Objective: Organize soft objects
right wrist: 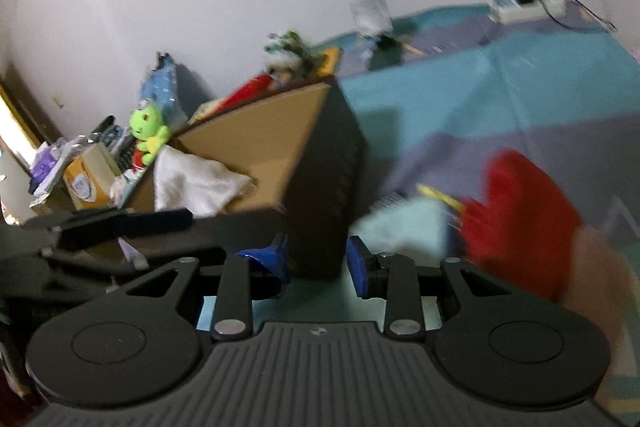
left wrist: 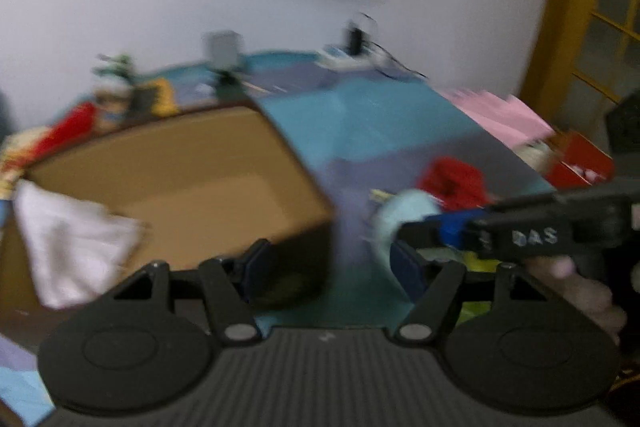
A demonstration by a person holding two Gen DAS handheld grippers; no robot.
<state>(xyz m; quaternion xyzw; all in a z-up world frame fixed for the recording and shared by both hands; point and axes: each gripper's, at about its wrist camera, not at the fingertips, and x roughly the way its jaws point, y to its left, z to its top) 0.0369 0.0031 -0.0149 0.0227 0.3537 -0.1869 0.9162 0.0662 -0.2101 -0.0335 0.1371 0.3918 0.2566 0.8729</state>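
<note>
White cloth (right wrist: 192, 183) boxed in cardboard box (right wrist: 276, 147); both fingers spread, empty. Next: pinch pale blue soft item (right wrist: 404, 227).

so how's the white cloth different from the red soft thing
The white cloth hangs over the rim of the cardboard box, while the red soft thing lies outside it on the blue bedspread. The white cloth looks flat and draped; the red one is bunched into a fuzzy lump. Both are soft, and neither gripper holds them.
</note>
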